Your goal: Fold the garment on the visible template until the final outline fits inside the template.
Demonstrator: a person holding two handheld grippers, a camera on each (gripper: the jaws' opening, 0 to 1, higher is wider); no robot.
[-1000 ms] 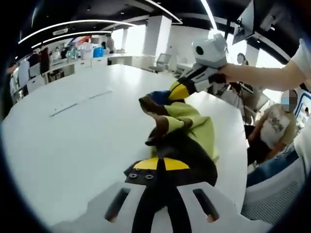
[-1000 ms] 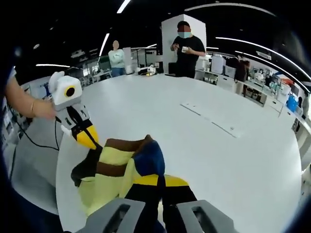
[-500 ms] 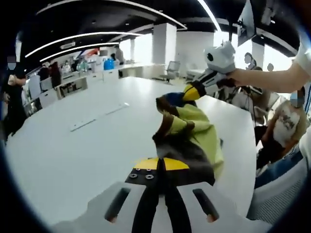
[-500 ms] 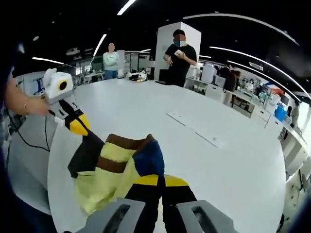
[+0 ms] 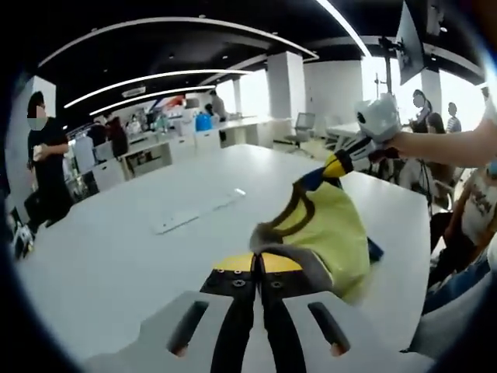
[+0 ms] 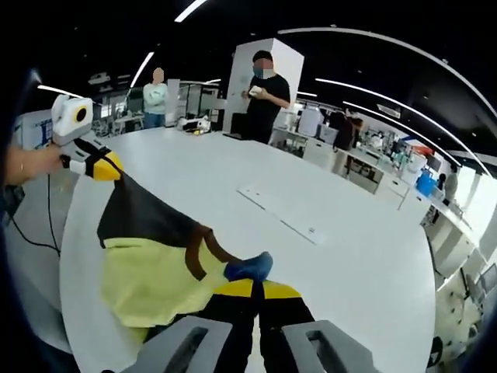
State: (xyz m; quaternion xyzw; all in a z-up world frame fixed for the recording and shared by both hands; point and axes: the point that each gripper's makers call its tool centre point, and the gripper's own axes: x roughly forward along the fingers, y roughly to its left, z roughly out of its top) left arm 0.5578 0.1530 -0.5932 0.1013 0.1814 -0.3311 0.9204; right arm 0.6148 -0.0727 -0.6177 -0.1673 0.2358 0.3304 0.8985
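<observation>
One garment (image 5: 330, 233), yellow-green with dark and brown bands, hangs stretched over the white bench (image 5: 116, 249) at centre right of the left gripper view. The left hand-held gripper (image 5: 258, 264) at bottom centre has its jaws pressed together on the near edge of the cloth. The right hand-held gripper (image 5: 335, 165) enters from the upper right, held by a bare forearm, and pinches the far corner. A pale strip (image 5: 198, 211) lies flat on the bench left of centre. One person in black (image 5: 43, 167) stands at the far left; seated people and desks fill the right edge and the background. Compared with a second ago, the garment is pulled out wider and lifted rather than bunched.

In the right gripper view, the garment (image 6: 151, 260) spans the lower left, a dark panel running up to the left hand-held gripper (image 6: 102, 165) at the upper left, closed on that corner. The right hand-held gripper (image 6: 255, 289) at bottom centre is clamped on a blue-edged corner. The strip (image 6: 281, 214) lies on the bench (image 6: 357, 272) right of centre. Two people (image 6: 264, 89) stand beyond the far edge at the top. The crumpled heap seen earlier is now drawn taut between the two grippers.
</observation>
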